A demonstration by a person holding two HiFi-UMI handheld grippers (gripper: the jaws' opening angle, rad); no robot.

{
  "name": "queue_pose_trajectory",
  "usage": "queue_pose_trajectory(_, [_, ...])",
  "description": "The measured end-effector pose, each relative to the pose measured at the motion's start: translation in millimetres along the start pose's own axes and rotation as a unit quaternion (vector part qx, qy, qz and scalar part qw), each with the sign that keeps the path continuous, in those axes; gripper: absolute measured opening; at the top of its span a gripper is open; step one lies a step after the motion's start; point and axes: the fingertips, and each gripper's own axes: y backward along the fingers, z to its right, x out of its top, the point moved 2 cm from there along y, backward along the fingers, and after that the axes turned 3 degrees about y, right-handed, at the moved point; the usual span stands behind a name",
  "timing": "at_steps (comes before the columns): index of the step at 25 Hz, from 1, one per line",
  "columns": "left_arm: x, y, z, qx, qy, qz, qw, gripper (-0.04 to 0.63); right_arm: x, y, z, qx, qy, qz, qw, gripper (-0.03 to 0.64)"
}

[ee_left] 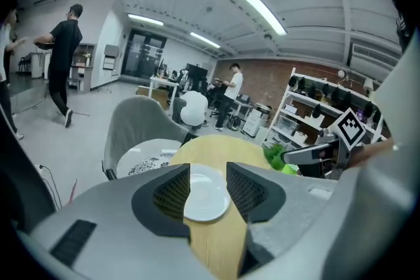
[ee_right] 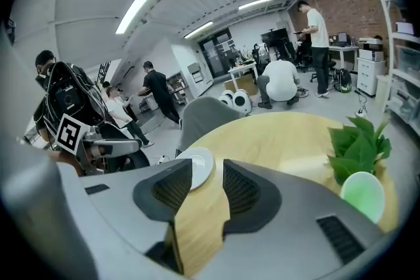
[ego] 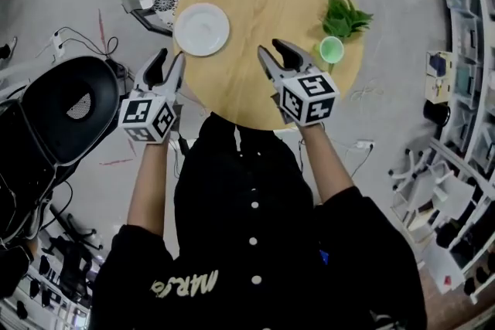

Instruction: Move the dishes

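White plate (ego: 202, 29); green cup (ego: 331, 49); tan table (ego: 271, 4).

The head view looks steeply down on the round tabletop (ego: 263, 4). Cameras on the left tool (ego: 172, 58) and right tool (ego: 271, 48) look low across it from its near edge; all share the white plate (ego: 202, 28).

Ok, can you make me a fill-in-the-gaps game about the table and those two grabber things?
The plate on the wooden table is coloured ___.
The little cup next to the leafy plant is coloured ___.
The left gripper and the right gripper both have jaws that are ___, with nothing held.
Missing words: white; green; open.
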Motion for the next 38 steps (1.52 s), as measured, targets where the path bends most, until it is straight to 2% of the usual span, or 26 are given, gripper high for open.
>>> queue_pose_trajectory(4, [-16.6,-15.7,-28.0,0.006,0.013,-0.021,0.9997,0.171,-7.5,-35.6,-7.8,0.013,-0.015,-0.021,1.0,0.163])
queue_pose_trajectory(16, [-49.1,-69.7,-70.7,-0.004,0.057,-0.082,0.995,0.17,-41.4,-112.7,-11.7,0.001,-0.086,-0.064,0.994,0.173])
queue_pose_trajectory(24, [-59.3,-87.0,-89.0,-0.007,0.089,-0.098,0.9912,0.167,-54.4,-139.3,-3.1,-0.005,-0.098,-0.081,0.992,0.169])
queue_pose_trajectory(38, [-69.8,-102.7,-88.1,-0.019,0.096,-0.107,0.9895,0.16,-60.7,-162.6,-9.7,0.003,-0.102,-0.088,0.991,0.146])
